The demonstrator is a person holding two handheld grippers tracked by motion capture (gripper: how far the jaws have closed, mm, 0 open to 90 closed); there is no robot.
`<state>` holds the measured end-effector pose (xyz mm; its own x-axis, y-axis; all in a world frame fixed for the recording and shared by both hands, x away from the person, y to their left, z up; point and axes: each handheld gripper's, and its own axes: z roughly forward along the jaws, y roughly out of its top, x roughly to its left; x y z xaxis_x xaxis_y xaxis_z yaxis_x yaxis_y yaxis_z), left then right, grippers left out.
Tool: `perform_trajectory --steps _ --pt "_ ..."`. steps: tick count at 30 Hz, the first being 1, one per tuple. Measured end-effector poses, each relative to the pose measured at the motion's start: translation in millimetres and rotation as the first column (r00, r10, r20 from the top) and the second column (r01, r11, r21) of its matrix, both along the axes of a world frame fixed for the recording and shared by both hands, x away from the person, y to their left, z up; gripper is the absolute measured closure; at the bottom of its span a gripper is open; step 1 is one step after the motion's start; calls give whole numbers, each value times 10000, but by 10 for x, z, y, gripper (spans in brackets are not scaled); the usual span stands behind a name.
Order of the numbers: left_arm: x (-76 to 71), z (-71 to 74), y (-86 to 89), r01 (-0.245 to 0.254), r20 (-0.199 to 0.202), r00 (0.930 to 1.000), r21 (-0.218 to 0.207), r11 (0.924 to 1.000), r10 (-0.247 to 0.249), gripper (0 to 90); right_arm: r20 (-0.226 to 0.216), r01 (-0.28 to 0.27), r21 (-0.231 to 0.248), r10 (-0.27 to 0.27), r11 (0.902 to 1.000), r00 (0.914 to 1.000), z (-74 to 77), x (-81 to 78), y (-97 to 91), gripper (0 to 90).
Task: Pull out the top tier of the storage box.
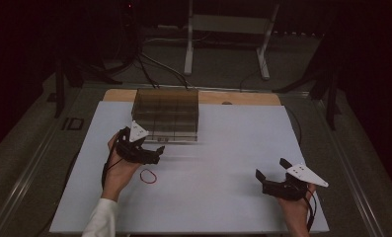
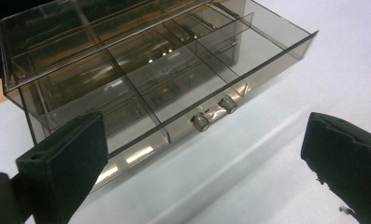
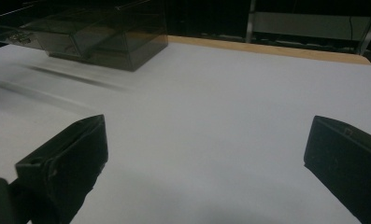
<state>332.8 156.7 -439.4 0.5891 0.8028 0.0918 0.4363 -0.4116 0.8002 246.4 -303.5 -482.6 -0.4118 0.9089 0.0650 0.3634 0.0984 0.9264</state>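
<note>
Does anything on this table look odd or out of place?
One thing: the smoky clear box has its drawer pulled partly out, all its compartments bare. A red rubber band lies loose on the white mat by the left gripper.

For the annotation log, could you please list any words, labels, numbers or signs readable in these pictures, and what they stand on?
None can be read: the smoky clear drawer box, the red rubber band, the white table sheet, the left gripper and the right gripper show no legible text.
</note>
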Motion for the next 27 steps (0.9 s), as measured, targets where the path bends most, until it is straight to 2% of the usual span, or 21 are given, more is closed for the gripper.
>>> perform_trajectory --steps 1,18,27 --pt "-15 0 7 179 43 9998 72 9998 -179 22 3 -1 0 1 10000 10000 0 1 0 4" --pt "-109 -25 42 831 32 9965 129 9965 -831 22 -33 7 26 -7 10000 10000 -4 1 2 4" --pt "-157 -55 87 857 66 9963 75 9963 -857 22 -53 2 0 -2 10000 10000 -7 4 7 4"
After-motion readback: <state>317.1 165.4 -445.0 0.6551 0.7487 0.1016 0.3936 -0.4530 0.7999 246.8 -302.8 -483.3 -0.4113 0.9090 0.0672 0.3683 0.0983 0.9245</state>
